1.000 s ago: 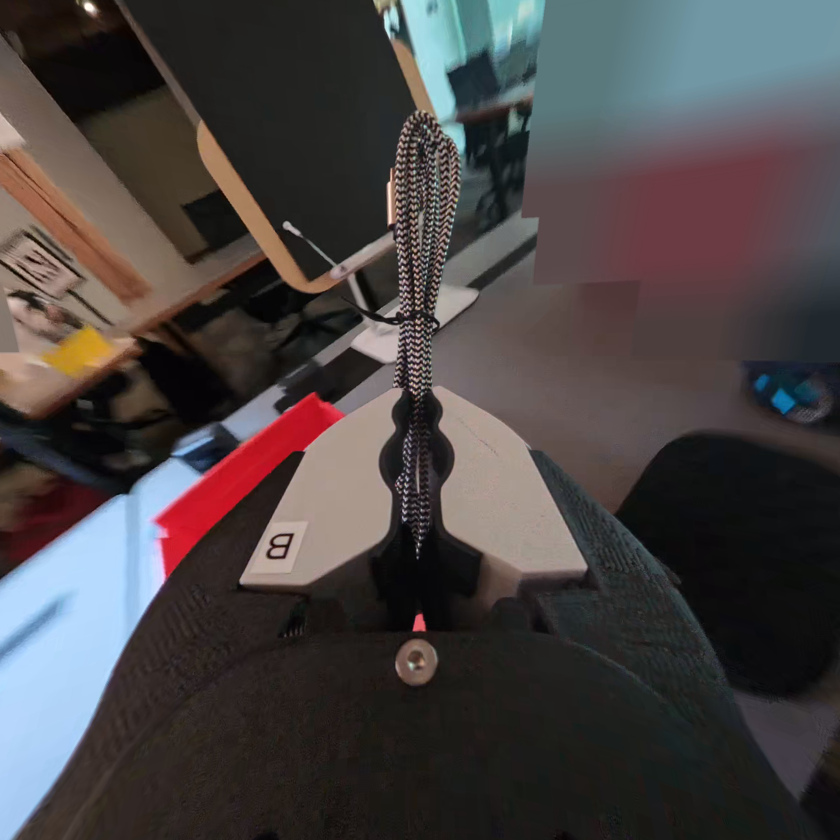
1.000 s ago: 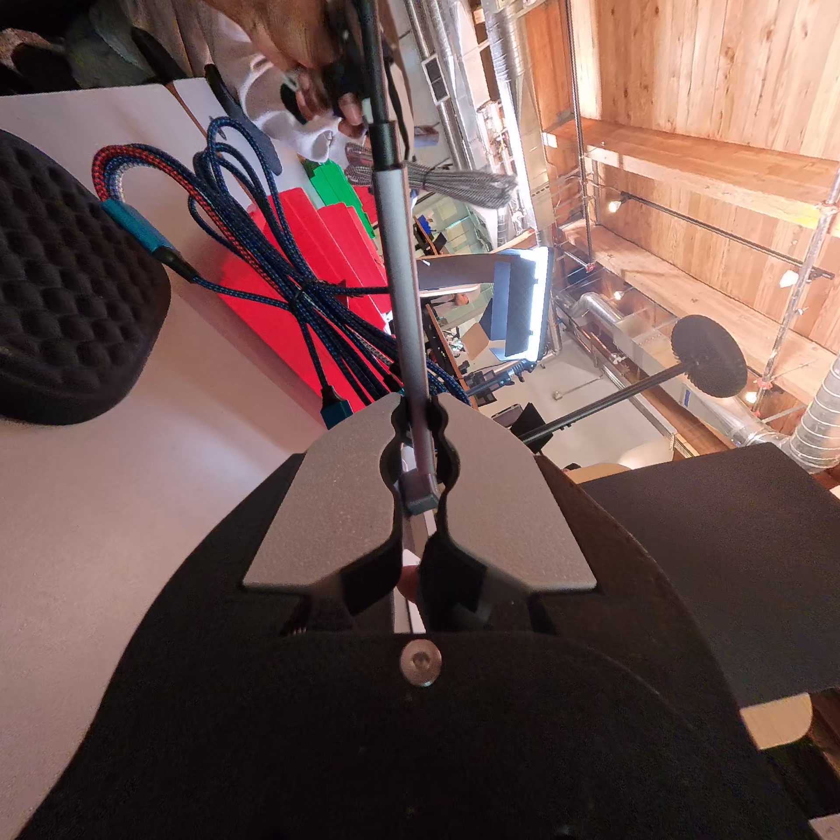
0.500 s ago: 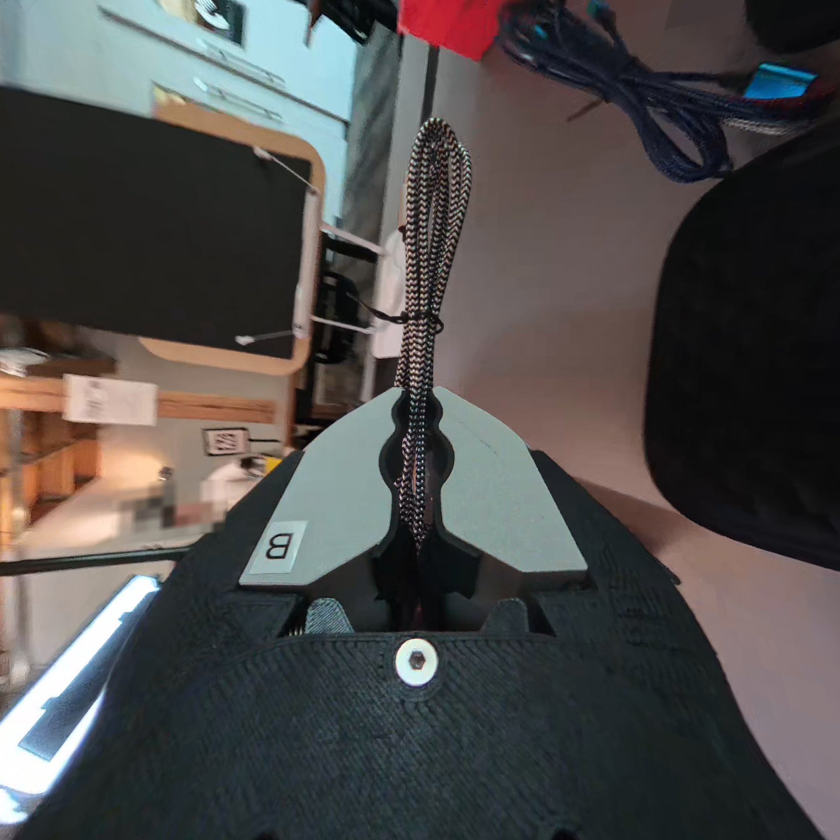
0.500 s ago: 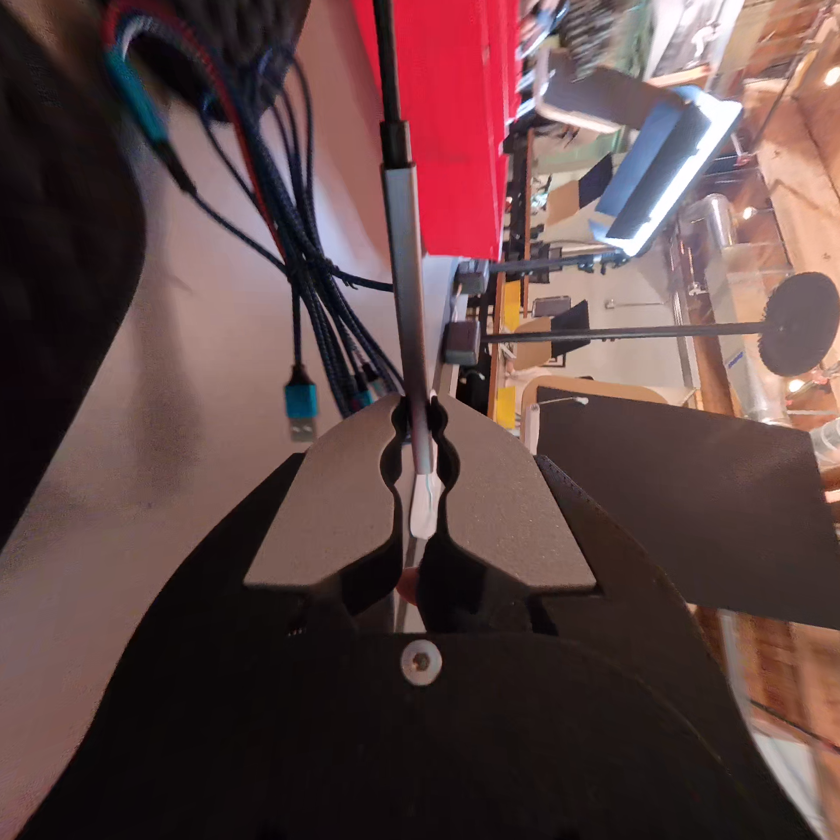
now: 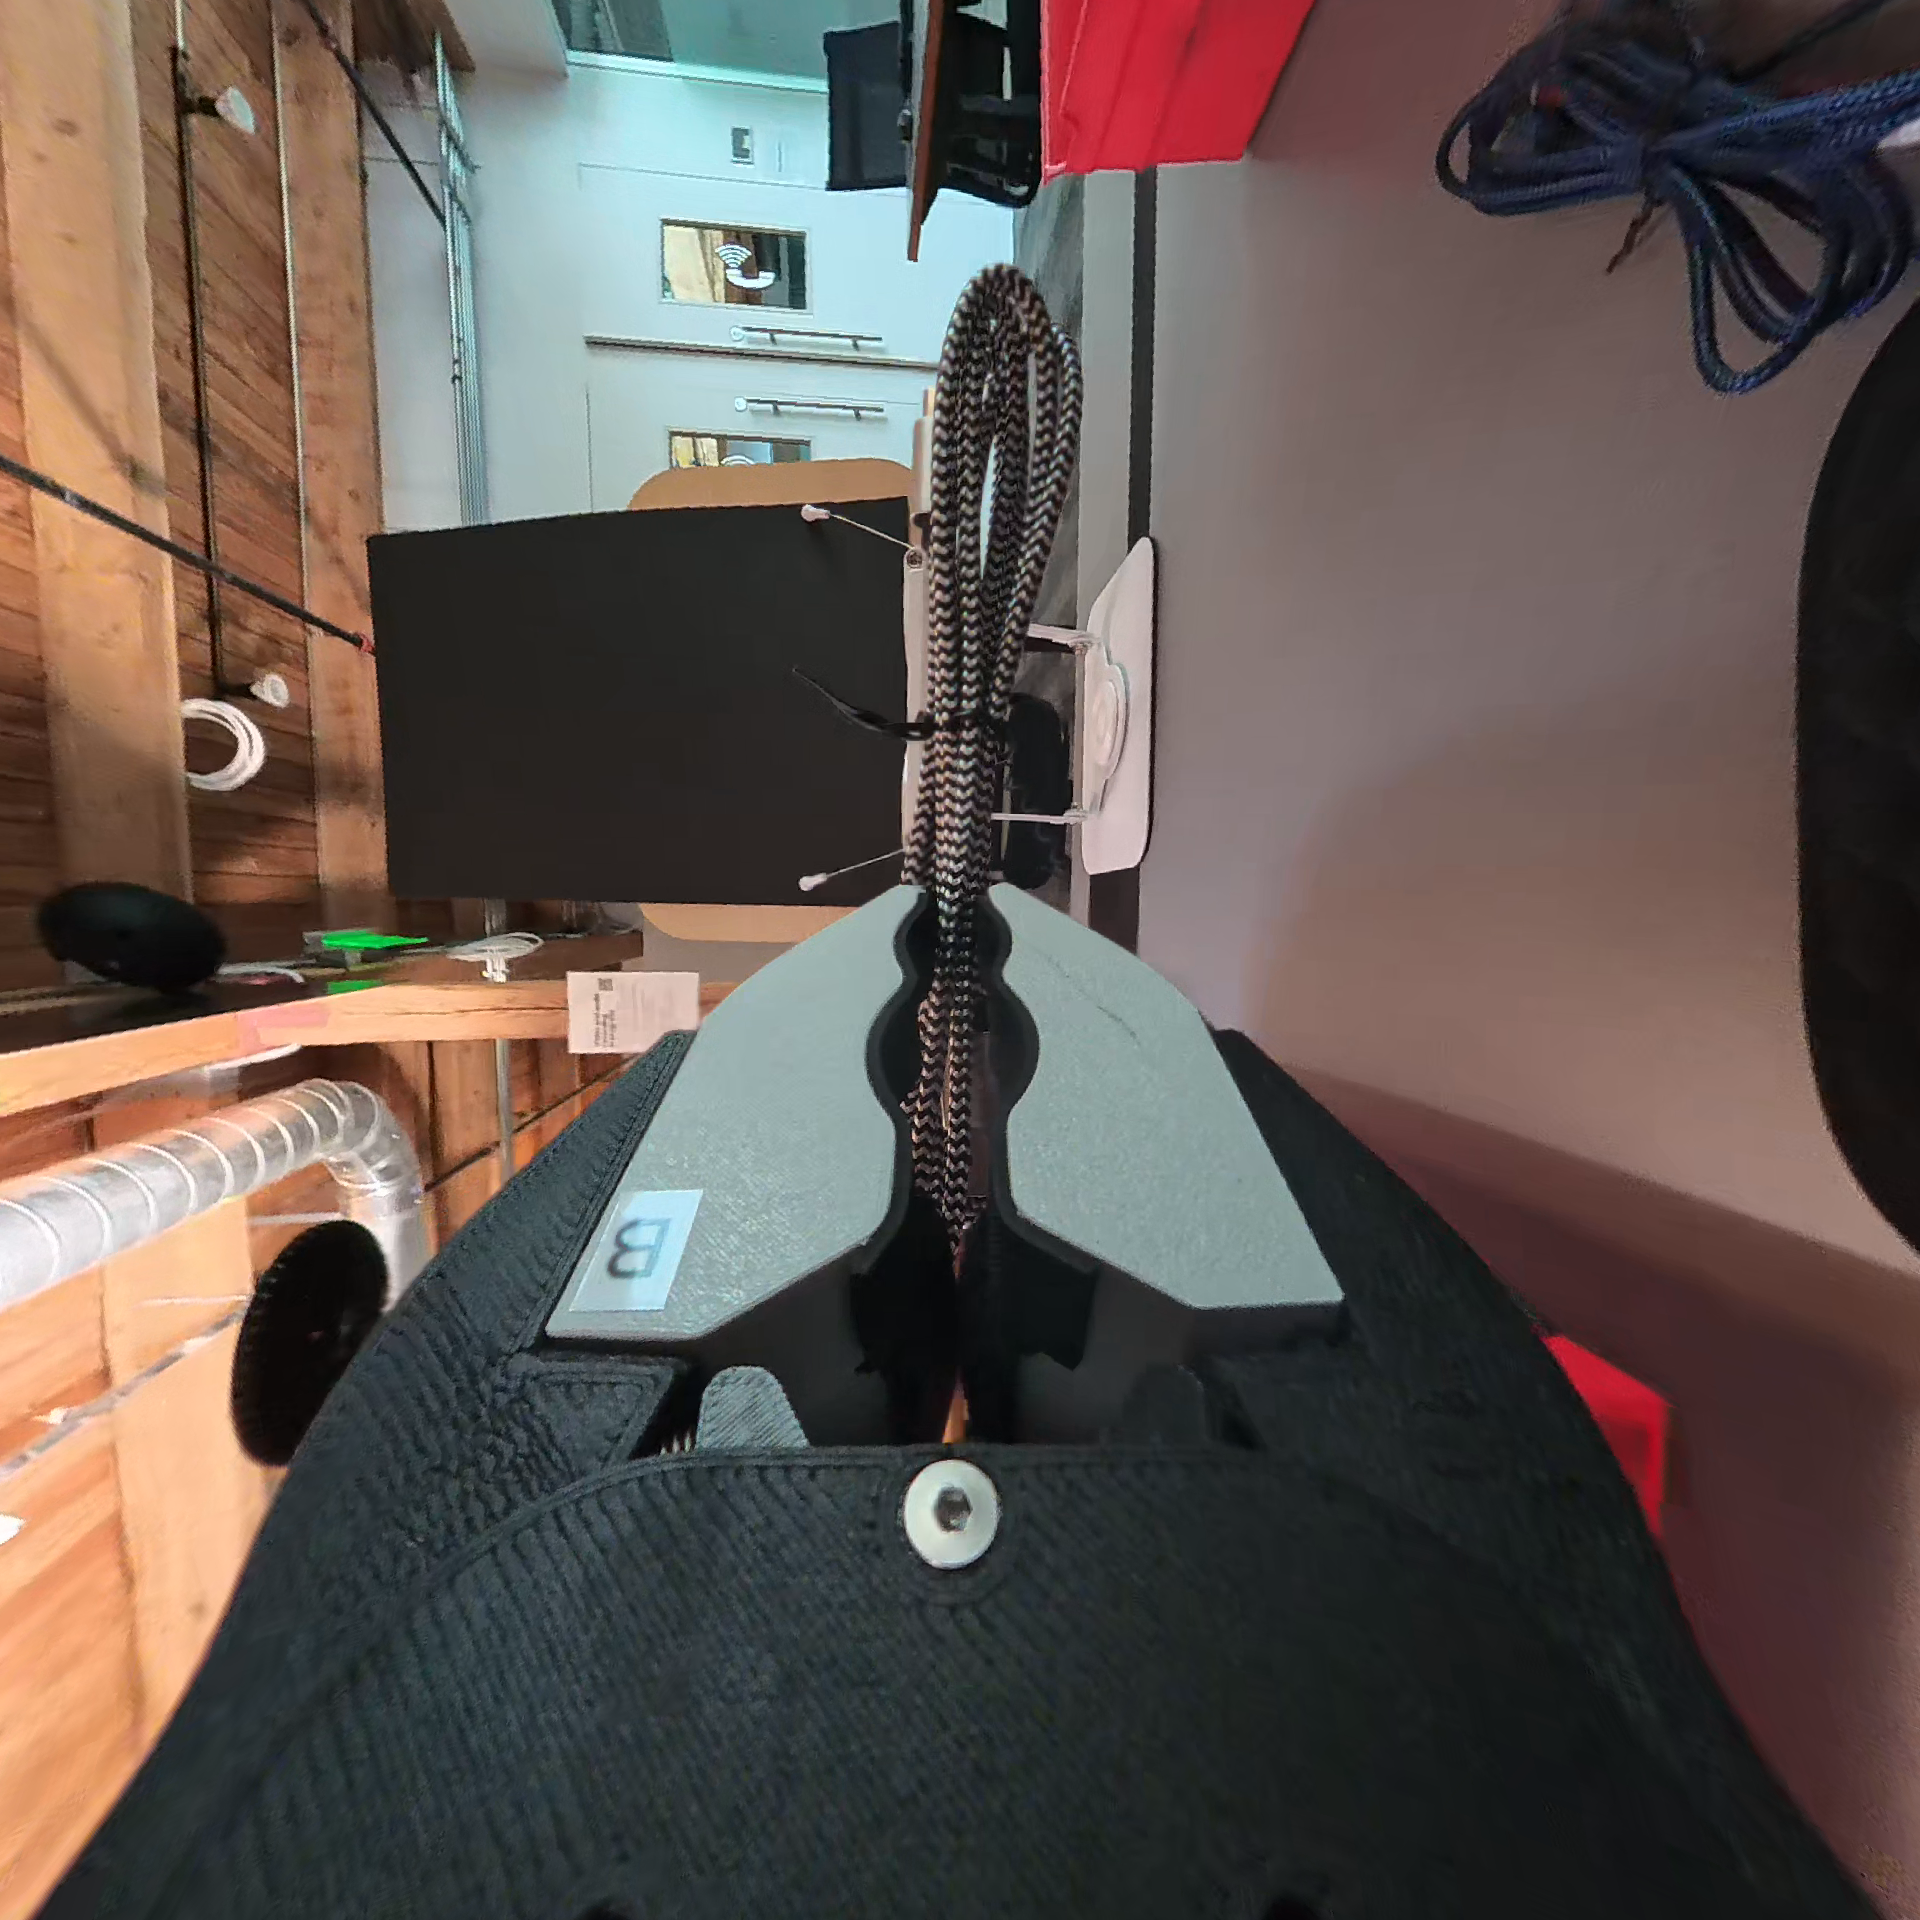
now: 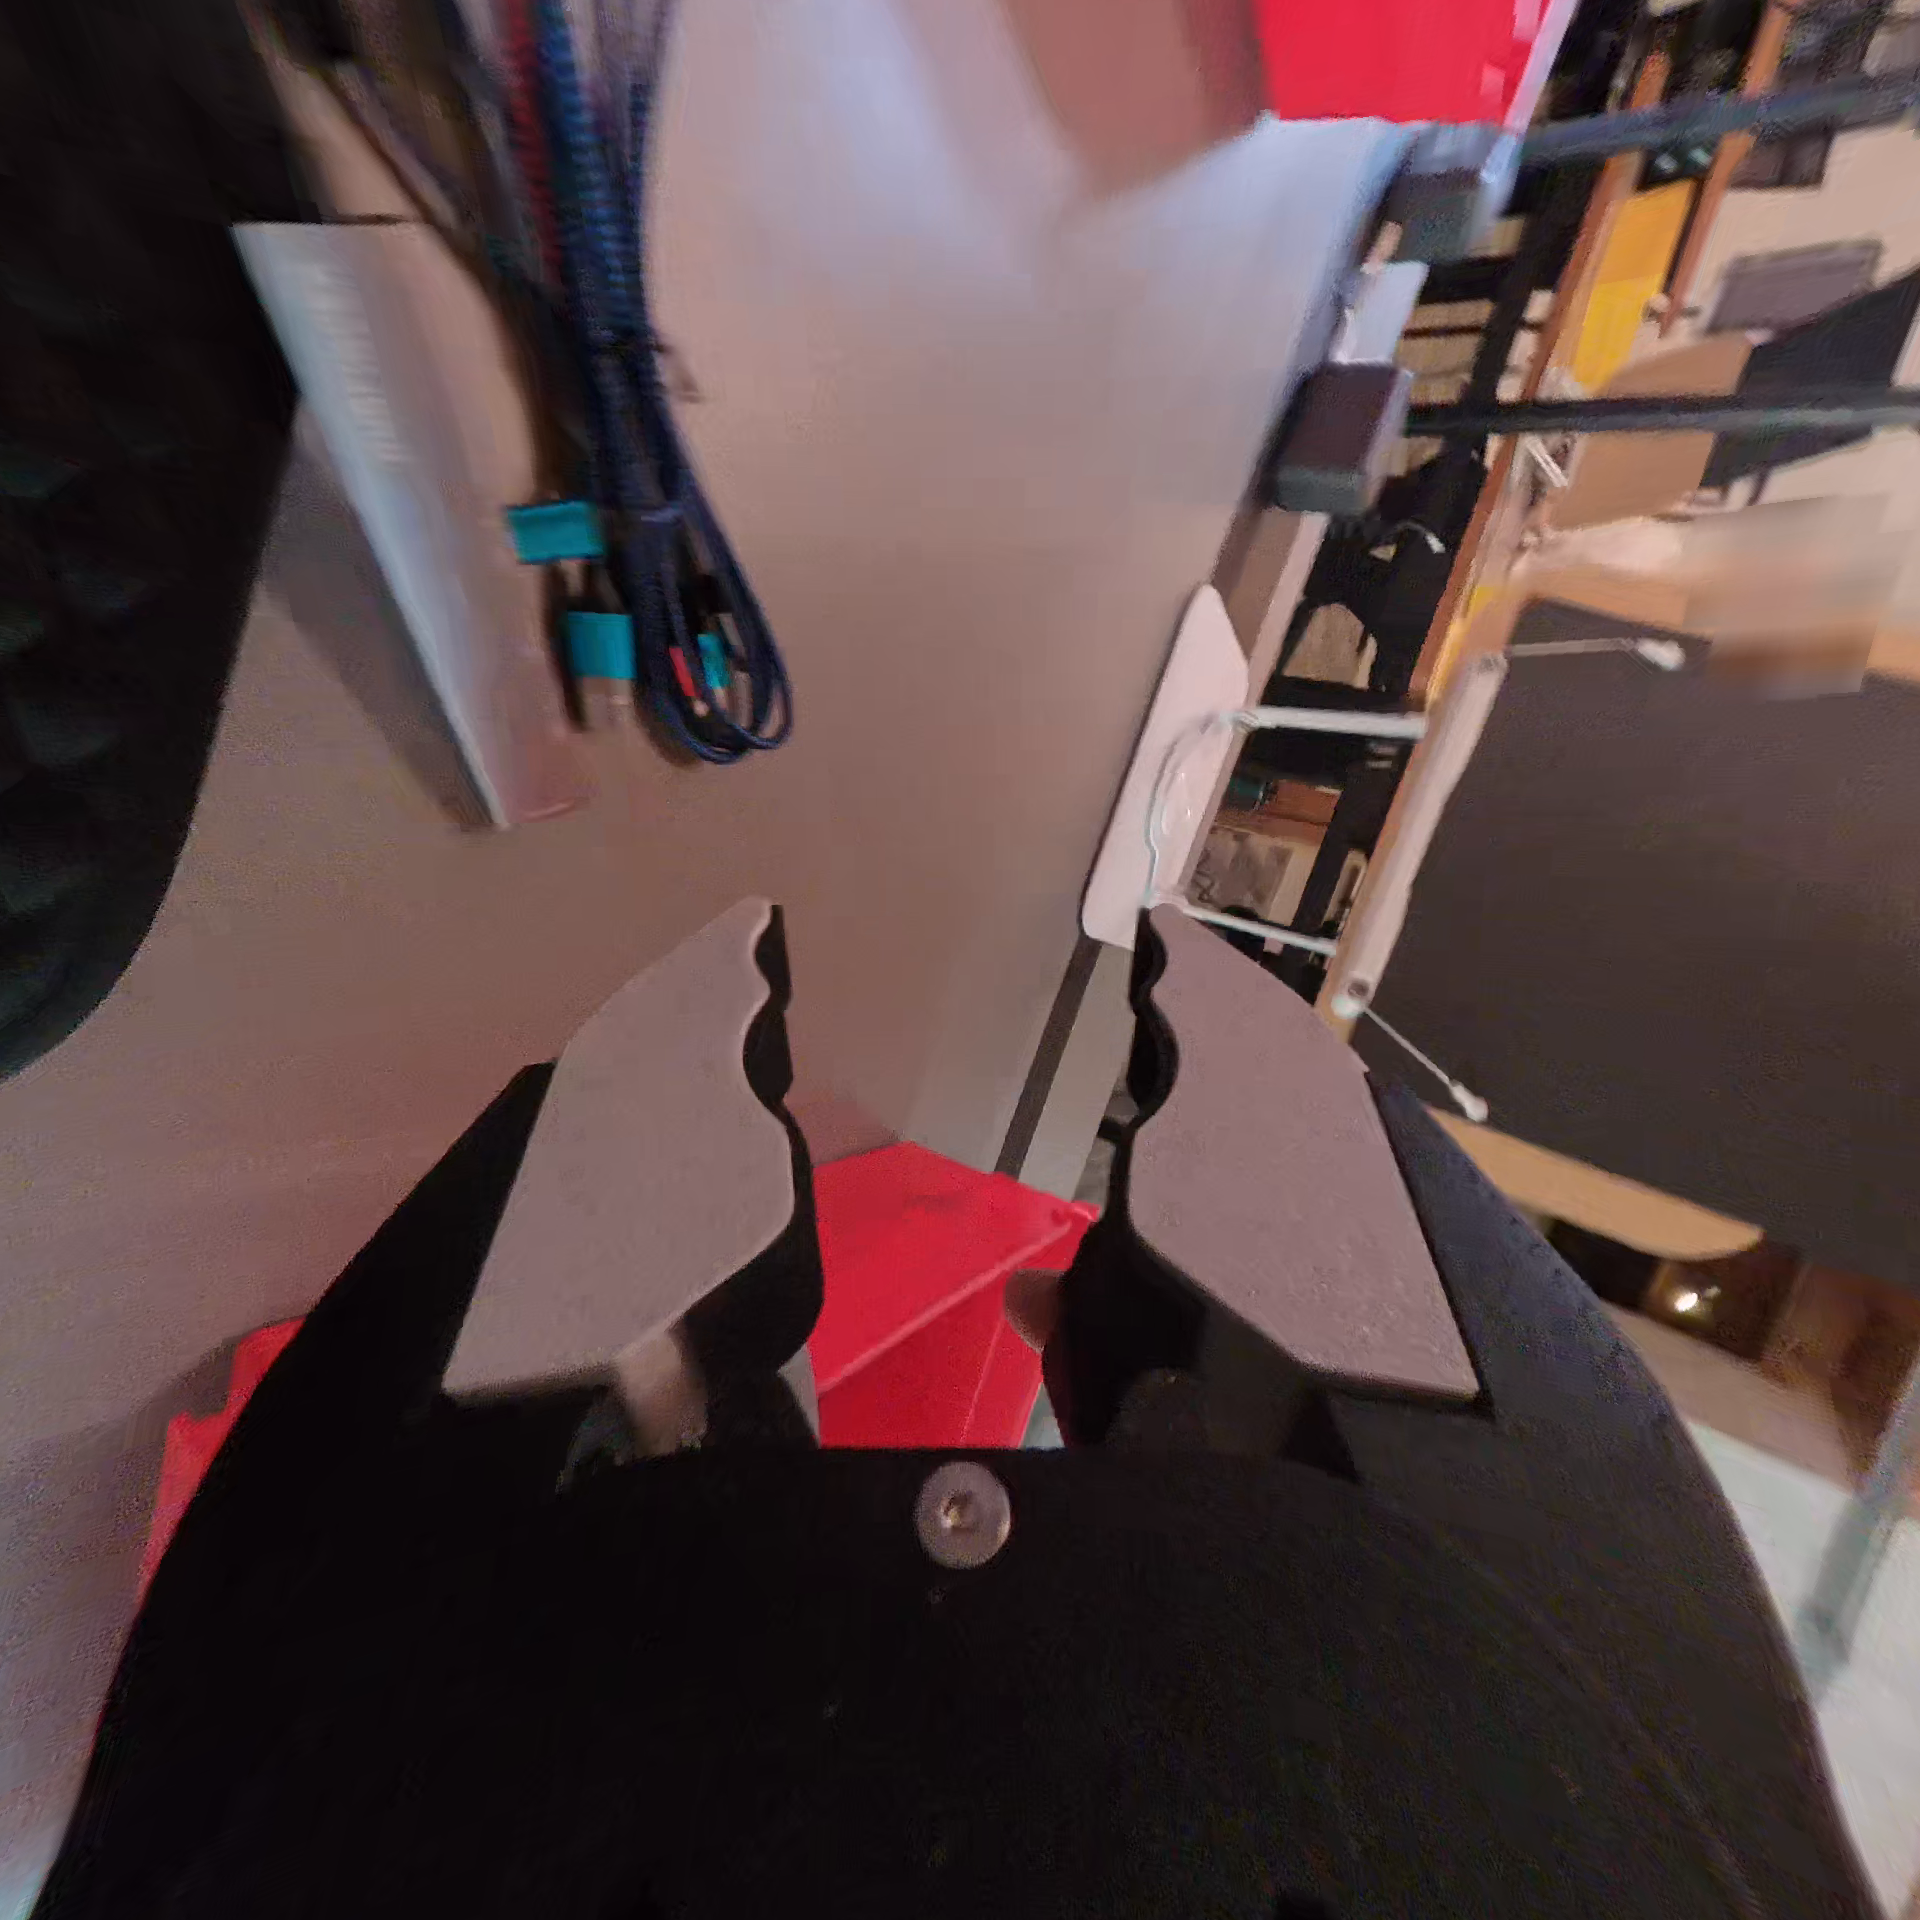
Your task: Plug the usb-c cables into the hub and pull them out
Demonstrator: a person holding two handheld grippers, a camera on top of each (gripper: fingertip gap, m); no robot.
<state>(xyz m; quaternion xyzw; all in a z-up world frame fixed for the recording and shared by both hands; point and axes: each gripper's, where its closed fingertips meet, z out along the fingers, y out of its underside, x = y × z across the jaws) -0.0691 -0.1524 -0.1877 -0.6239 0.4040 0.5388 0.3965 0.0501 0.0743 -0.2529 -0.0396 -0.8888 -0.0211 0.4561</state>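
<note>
The left gripper is squeezed tight on a black-and-white braided cable. The cable is folded into a bundle and tied in the middle with a thin black tie. It sticks straight out past the fingertips, up in the air and touching nothing else. I cannot see a plug on its far end, only loops.

The right gripper is wide apart and holds nothing. A silver hub lies flat on the pale table, off to the upper left of the gripper and well apart from it (this picture is blurry, so small parts are hard to tell). A bunch of blue braided cables with teal plugs lies right beside the hub, and may be touching it. I cannot tell if any plug is pushed in.

I think the job is not near done. The black-and-white cable is far from the hub and not plugged in. What is left, I guess, is to find its plug, steady the hub with the empty gripper, push the plug in, then pull it out.
</note>
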